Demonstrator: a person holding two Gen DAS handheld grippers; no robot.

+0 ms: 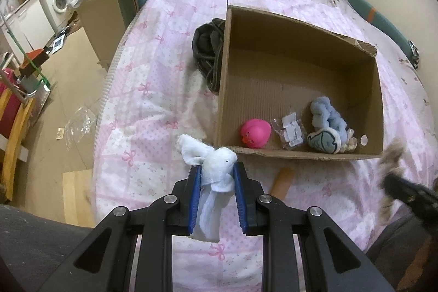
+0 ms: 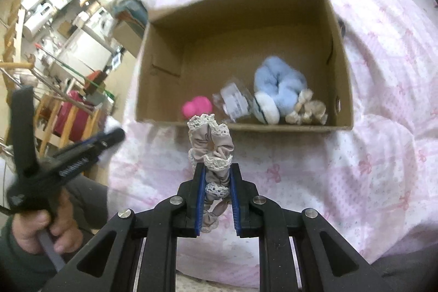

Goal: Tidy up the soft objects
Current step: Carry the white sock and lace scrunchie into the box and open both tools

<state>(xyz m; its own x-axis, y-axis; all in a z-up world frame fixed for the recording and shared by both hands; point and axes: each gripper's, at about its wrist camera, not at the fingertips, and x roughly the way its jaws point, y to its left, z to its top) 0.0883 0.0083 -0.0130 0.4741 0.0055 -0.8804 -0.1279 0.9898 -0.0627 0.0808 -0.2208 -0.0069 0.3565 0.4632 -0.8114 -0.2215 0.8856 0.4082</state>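
While we look along the left gripper (image 1: 216, 174), its jaws are clamped on a white cloth toy (image 1: 212, 163), which sticks out past the tips above the pink bedspread (image 1: 142, 106), just short of the cardboard box (image 1: 301, 155). From the right wrist, we see the right gripper (image 2: 217, 177) pinching a lace-trimmed grey scrunchie (image 2: 212, 144) between its jaws, near the box's front wall.

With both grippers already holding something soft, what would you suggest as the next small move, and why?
Probably carry the right gripper forward over the cardboard box near wall and let go. It is shut on the lace-trimmed scrunchie, which hangs just short of that wall, and the box floor behind the pink toy is bare. The left gripper, shut on the white cloth, can follow.
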